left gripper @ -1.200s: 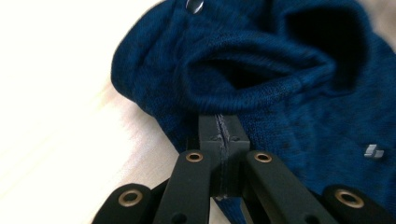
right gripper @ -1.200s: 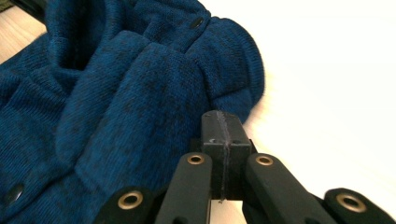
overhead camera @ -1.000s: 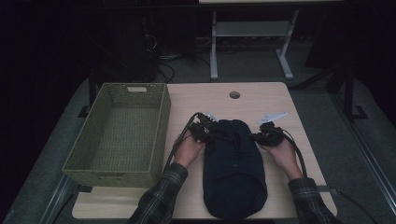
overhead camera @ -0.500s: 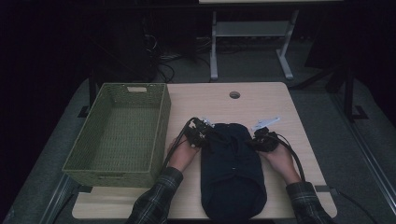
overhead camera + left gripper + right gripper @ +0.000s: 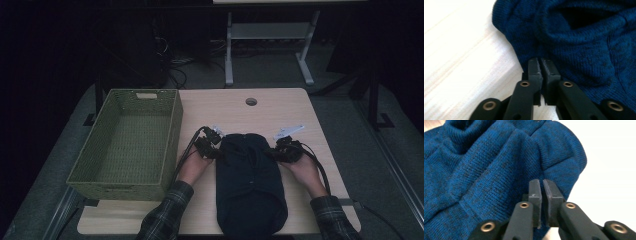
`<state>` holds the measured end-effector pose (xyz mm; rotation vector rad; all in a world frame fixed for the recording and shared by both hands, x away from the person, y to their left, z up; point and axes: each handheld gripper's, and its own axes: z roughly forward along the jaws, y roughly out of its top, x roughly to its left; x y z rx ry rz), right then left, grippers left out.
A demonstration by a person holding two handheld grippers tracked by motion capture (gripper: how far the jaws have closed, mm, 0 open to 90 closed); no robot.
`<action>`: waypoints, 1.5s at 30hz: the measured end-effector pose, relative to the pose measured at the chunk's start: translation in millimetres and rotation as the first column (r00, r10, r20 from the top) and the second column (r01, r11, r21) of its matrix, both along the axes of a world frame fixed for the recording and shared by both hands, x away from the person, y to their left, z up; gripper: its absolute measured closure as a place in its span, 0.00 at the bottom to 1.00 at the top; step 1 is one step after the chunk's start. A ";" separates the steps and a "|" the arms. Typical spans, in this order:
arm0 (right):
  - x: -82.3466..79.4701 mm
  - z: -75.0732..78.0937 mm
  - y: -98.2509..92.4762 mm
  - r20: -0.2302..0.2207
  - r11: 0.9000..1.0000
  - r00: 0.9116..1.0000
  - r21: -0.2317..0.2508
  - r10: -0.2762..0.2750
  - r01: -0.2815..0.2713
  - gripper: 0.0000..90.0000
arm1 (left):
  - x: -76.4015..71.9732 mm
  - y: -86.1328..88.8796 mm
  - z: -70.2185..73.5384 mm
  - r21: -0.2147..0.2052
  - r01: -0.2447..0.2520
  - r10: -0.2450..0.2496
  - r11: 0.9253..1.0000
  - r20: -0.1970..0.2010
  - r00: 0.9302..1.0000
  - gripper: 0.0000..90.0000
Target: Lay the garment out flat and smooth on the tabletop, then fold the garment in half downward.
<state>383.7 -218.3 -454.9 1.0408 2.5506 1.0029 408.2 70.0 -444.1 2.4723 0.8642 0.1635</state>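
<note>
A dark blue knit garment [image 5: 250,185] lies folded in a long bundle at the table's near middle. My left gripper [image 5: 218,152] sits at the left edge of its far end and my right gripper [image 5: 276,152] at the right edge. In the left gripper view the left gripper [image 5: 540,61] has its tips at the garment's [image 5: 586,37] hem, with a thin slit between the pads. The right gripper [image 5: 541,182] shows the same slit over the knit [image 5: 486,165]. Both pairs of jaws have just been opening, with no cloth between them.
A green woven basket [image 5: 172,130] stands empty on the table's left side, close to my left hand. The light wooden table [image 5: 250,117] has a round cable hole [image 5: 251,101] near its far edge. A white-legged stand [image 5: 265,55] is on the floor beyond.
Both grippers have slid a little toward the person along the garment's sides. The garment's far end has settled on the table.
</note>
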 end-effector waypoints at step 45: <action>65.9 25.0 -8.7 -0.028 0.997 0.999 0.079 -0.021 0.023 0.64 | 68.9 -12.8 -5.3 -0.037 0.020 -0.020 0.999 -0.016 1.000 0.53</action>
